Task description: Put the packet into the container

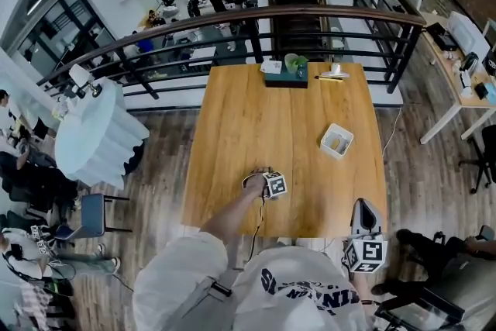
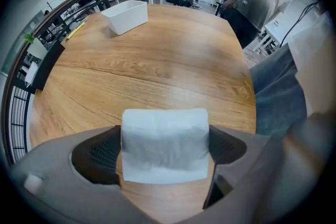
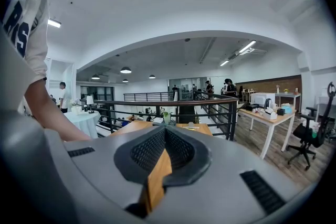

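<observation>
Over on the left, the left gripper has its jaws clamped on the packet, one dark pad pressed against each short side. The packet sits low over the near end of the wooden table, though I can't tell if it's actually lifted off the wood or just resting there. It looks like a soft white tissue-type pack, so I'd guess it's really light and squashy: no risk of breaking it, but it'll dent if you squeeze hard, and the wrapper could be a bit slick. Grabbing across the middle, the way it's held here, seems right to me, since the pack stays level and doesn't flop at one end. Moving right, the white container is an open-top rectangular tub well apart from the packet, toward the far side of the table. In the head view there's something small and yellowish inside it, no idea what. The tub looks light too, so I'd lower the pack in from above rather than nudge the wall and scoot it. Furthest right, the right gripper is off the table's near edge, jaws nearly together with only a thin slit between the pads and nothing in them, aimed out at the room.
</observation>
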The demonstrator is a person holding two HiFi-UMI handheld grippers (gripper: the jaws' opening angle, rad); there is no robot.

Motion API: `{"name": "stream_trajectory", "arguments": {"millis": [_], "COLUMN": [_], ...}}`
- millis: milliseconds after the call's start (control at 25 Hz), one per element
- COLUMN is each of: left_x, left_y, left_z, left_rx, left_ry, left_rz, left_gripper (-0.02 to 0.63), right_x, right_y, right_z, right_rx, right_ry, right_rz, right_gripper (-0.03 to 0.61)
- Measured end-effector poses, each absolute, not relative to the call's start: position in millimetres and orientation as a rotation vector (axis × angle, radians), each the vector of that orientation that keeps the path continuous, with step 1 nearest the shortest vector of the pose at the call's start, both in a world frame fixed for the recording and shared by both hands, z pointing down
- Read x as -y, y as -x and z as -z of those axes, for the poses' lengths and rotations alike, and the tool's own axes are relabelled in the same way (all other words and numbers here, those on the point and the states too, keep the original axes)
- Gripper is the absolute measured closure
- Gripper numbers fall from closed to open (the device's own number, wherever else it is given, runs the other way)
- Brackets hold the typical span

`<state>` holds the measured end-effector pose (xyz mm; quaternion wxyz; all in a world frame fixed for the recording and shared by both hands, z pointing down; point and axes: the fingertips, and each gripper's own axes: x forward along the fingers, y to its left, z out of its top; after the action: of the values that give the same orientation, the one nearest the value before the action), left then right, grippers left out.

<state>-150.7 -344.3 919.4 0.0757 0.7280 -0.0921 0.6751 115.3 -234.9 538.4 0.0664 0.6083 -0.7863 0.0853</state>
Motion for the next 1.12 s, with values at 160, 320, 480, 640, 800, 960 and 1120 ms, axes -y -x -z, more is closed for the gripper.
{"name": "stream_trajectory", "arguments": {"millis": [160, 320, 480, 640, 800, 960, 1120], "left_x": [343.6, 344.0, 345.1, 346.5, 343.7, 343.0, 343.2], "left_y": [152.5, 154.8, 154.7, 155.1, 155.8, 158.7, 155.9], "left_z": [-926.0, -927.7, -928.4, -925.5, -925.4, -925.3, -923.7], "left_rx": [0.287, 0.301, 0.298, 0.306, 0.295, 0.299, 0.293], "left_ry": [-2.184, -2.193, -2.197, -2.185, -2.184, -2.170, -2.186], "left_rz": [-2.031, -2.035, -2.041, -2.022, -2.043, -2.053, -2.043], "left_gripper": [0.104, 0.106, 0.130, 0.182, 0.195, 0.195, 0.195], "right_x": [235.5, 235.6, 237.3, 241.5, 240.7, 241.8, 242.8], "right_y": [-116.0, -114.1, -107.7, -102.9, -102.4, -99.4, -98.2], "right_z": [-537.0, -540.8, -538.8, -536.1, -537.9, -536.7, -536.6], "right_rx": [2.368, 2.366, 2.376, 2.386, 2.390, 2.397, 2.401], "right_ry": [-1.838, -1.831, -1.817, -1.802, -1.797, -1.786, -1.781], "right_rz": [-0.250, -0.254, -0.246, -0.239, -0.244, -0.239, -0.247], "right_gripper": [0.569, 0.569, 0.569, 0.569, 0.569, 0.569, 0.569]}}
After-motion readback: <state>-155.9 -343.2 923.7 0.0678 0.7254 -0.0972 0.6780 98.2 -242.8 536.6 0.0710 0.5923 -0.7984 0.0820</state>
